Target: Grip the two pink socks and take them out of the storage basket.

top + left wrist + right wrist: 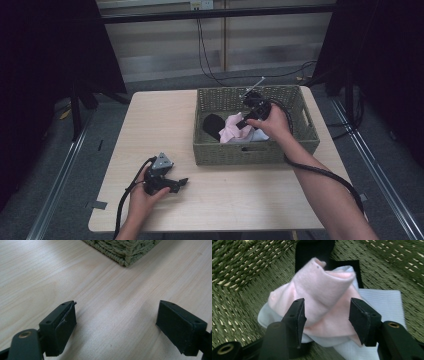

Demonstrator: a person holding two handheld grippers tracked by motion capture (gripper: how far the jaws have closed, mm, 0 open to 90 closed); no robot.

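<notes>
Pink cloth (322, 295) is straddled by the half-spread right claw (325, 315) in the basket (210, 100); underlying white cloth (384, 300) could be snagged too.

Both forearms are bare, with no sleeves. The left gripper (176, 183) is black, topped by a grey three-cornered plate (163, 161), and a black cable (123, 200) trails from it. The right gripper (325, 315) is black too, with a thick black cable (325, 175) running along the forearm. Its blocky jaws carry flat pads (300, 315), small screw holes and brass-coloured rivets (225, 349).
</notes>
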